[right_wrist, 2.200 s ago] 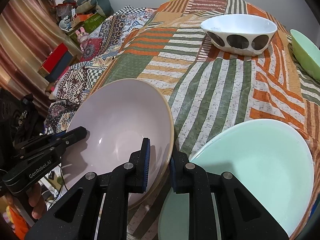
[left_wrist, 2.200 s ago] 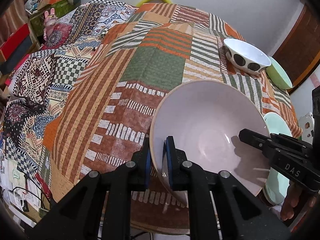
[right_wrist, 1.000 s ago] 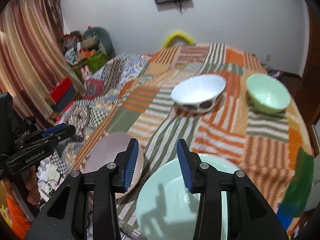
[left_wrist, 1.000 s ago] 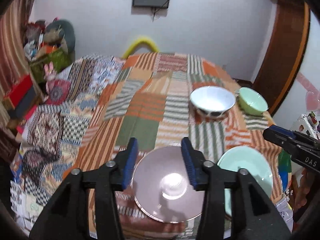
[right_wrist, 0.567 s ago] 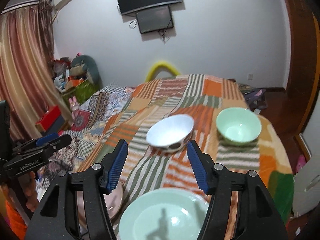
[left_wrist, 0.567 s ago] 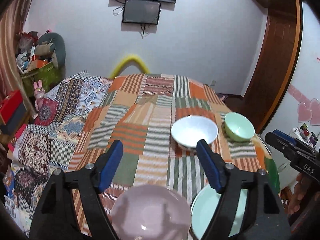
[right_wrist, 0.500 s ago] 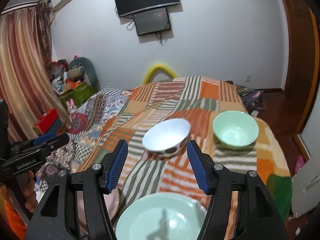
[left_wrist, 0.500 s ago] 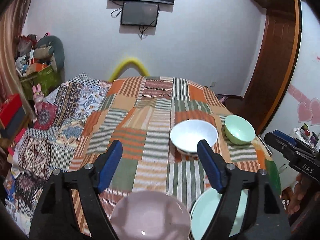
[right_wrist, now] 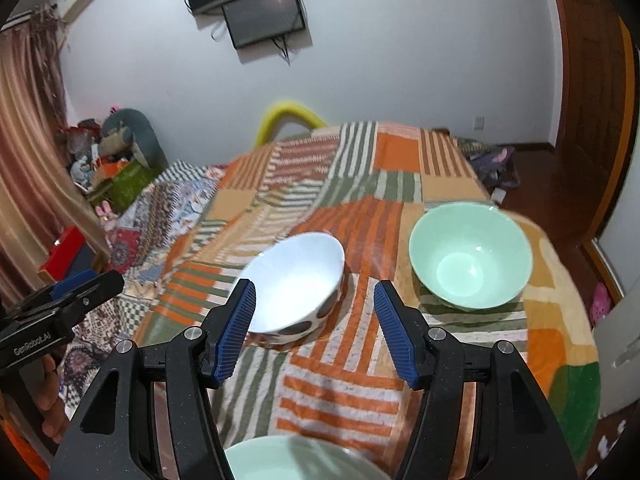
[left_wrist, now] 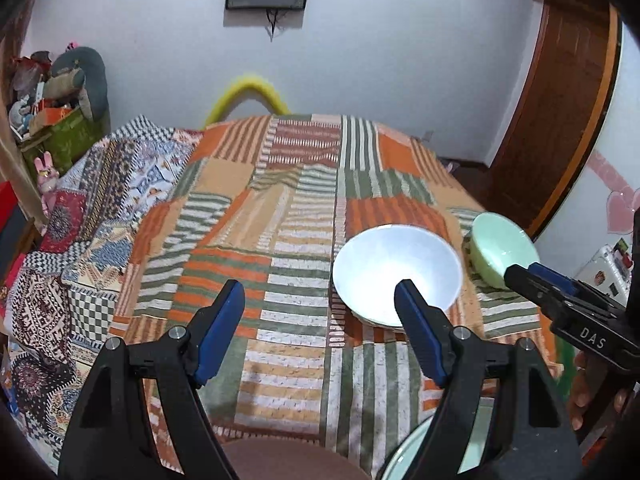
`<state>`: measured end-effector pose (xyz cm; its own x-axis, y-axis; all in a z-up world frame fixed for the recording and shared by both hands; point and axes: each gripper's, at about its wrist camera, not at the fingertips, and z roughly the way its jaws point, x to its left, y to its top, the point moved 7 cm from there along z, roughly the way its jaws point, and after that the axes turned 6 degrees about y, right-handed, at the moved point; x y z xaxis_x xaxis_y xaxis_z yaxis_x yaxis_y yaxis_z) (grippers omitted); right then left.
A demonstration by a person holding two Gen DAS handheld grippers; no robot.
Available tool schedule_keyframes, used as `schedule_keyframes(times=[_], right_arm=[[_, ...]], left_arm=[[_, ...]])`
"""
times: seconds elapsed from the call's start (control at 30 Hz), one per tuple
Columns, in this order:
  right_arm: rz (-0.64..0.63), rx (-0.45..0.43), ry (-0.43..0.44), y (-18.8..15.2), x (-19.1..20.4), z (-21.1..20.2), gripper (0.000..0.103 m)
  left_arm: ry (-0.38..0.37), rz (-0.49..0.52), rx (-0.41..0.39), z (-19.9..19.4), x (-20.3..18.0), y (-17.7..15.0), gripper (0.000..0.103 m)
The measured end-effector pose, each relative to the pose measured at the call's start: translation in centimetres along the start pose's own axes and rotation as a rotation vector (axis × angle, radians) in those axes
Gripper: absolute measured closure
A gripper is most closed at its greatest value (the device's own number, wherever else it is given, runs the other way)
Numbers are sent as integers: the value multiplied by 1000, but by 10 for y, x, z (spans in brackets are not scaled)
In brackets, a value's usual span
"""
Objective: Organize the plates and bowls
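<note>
Two hand-held grippers, left (left_wrist: 320,332) and right (right_wrist: 316,330), are gaping wide and empty, needing a square, low approach to the white bowl (right_wrist: 296,282) at centre frame.

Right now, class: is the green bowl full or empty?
Empty. The green bowl stands upright on the patchwork cloth, and its bare glossy inside shows down to the bottom.

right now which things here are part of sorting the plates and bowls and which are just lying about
Part of the job:
white bowl
green bowl
green plate
pink plate

Just lying about:
wall screen
plush toys
yellow hoop
red box
</note>
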<state>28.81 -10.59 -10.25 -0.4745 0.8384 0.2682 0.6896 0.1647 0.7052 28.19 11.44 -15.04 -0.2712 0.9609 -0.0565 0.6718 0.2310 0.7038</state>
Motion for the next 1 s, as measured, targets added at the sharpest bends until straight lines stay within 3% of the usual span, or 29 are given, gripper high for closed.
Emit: schedule_keyframes(times=[0.37, 0.57, 0.63, 0.77, 1.0], right_arm=[[-12, 153, -26, -4, -16, 73, 46], [20, 212, -2, -10, -26, 92, 72], [7, 223, 20, -13, -24, 93, 79], [-52, 200, -3, -15, -22, 89, 81], [-106, 194, -5, -23, -22, 84, 84]], left_arm=[[-27, -7, 128, 72, -3, -13, 26], [-48, -22, 183, 100, -8, -17, 29], [-56, -21, 198, 106, -11, -18, 33], [-86, -43, 235, 118, -14, -21, 40], [-112, -23, 288, 136, -28, -25, 71]])
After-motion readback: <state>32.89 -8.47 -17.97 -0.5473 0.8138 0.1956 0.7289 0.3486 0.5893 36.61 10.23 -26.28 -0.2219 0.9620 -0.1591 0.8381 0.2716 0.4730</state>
